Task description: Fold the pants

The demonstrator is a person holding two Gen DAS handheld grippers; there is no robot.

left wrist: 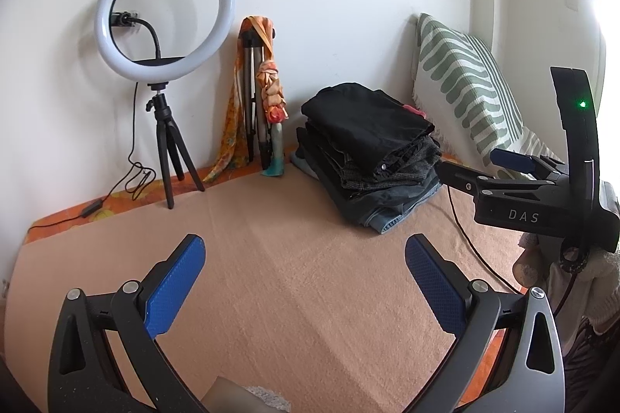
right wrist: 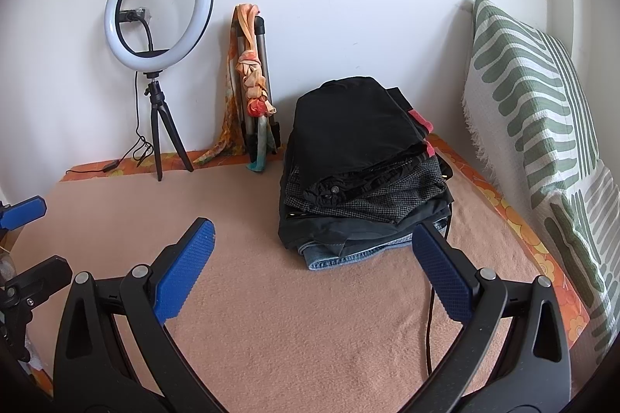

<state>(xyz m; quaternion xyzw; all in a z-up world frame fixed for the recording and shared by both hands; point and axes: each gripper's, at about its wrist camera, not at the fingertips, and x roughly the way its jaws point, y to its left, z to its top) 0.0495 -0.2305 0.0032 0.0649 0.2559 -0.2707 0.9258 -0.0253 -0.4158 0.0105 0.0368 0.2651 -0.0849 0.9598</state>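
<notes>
Home bedroom: bed (right wrist: 271, 355), pillow (right wrist: 534, 95)

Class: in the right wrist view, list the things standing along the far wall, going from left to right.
Ring light on its tripod → folded tripod draped with an orange scarf → stack of folded pants → green-striped cushion.

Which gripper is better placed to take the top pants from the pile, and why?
Probably the right gripper: open, and the pile lies straight ahead between its fingers. The left gripper, also open, faces bare blanket, pile off to its right.
</notes>
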